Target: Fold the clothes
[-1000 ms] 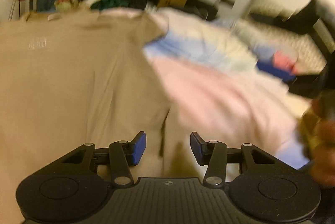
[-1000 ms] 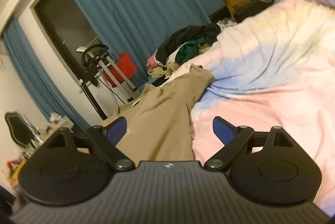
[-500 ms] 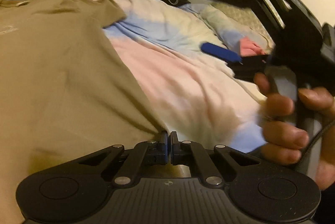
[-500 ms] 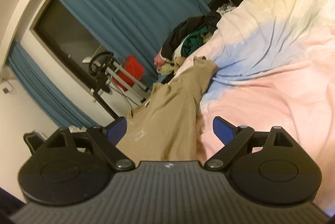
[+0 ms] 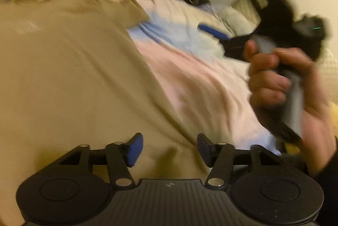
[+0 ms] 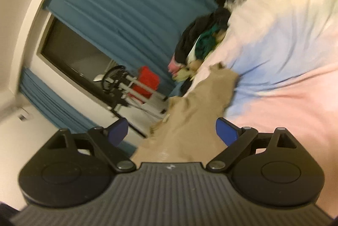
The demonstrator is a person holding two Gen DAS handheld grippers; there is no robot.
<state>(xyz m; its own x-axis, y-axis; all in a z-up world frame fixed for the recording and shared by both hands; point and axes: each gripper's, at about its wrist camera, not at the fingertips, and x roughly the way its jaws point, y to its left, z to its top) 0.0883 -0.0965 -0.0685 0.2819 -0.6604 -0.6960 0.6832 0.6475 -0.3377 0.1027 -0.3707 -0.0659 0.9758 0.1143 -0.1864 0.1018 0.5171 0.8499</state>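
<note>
Left gripper has its jaws opening just above the hem of the tan cotton t-shirt, with nothing pinched. The shirt lies flat on the pastel pink-and-blue bedsheet. Right gripper is wide open and empty too. I'd grab the hem corner cleanly, one layer only, before folding. Only the left view shows the person's hand on the other tool; only the right one shows the teal curtain and the clothes pile.

The tan shirt was soft matt cloth; the pastel bedcover looked creased cotton; the left claw was matt black plastic.
</note>
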